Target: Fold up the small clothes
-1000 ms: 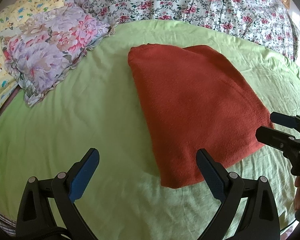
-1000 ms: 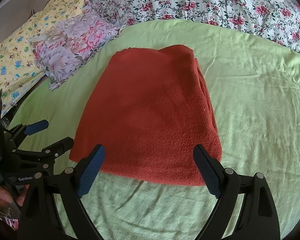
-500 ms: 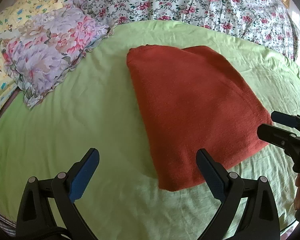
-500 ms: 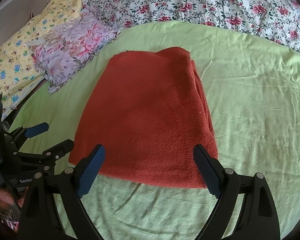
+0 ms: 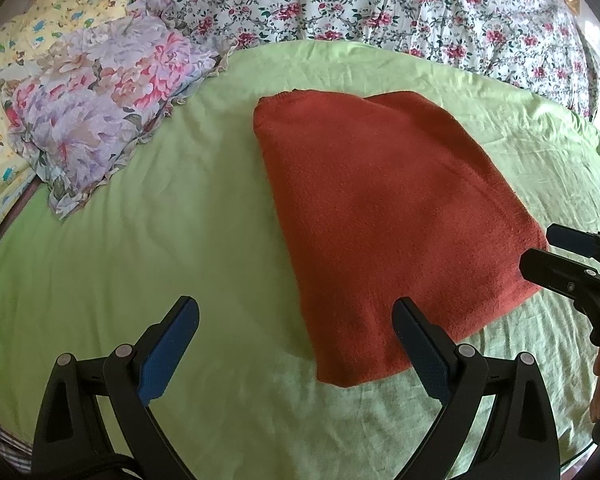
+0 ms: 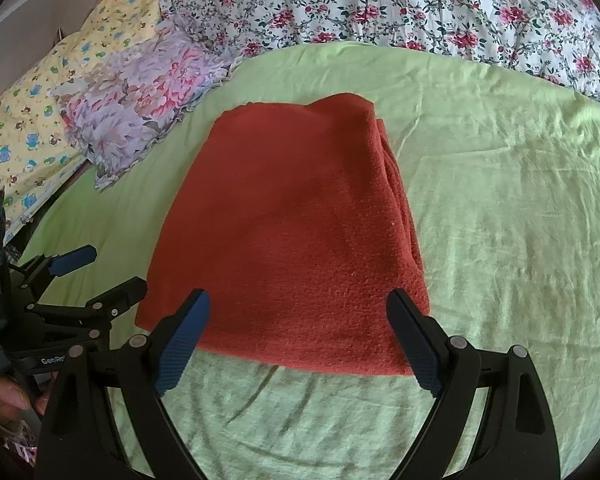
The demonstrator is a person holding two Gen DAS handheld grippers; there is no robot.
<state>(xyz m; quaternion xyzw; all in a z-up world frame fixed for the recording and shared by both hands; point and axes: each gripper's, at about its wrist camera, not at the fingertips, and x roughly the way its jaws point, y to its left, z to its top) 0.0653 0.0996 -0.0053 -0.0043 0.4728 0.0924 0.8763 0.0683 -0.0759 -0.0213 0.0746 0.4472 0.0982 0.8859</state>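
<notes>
A folded rust-red knit garment (image 5: pixel 380 208) lies flat on the green sheet (image 5: pixel 160 240); it also shows in the right wrist view (image 6: pixel 296 240). My left gripper (image 5: pixel 296 320) is open and empty, just short of the garment's near left corner. My right gripper (image 6: pixel 298 312) is open and empty, its jaws straddling the garment's near edge without touching it. Each gripper shows in the other's view: the right one (image 5: pixel 540 252) at the garment's right corner, the left one (image 6: pixel 112 276) at its left corner.
A floral pillow (image 5: pixel 100 104) lies at the back left on a yellow cartoon-print cloth (image 5: pixel 4 92). A rose-print quilt (image 5: pixel 380 4) runs along the back. The green sheet (image 6: pixel 520 220) spreads wide to the right of the garment.
Both grippers have drifted back slightly from the garment. The garment lies as before; both grippers stay open.
</notes>
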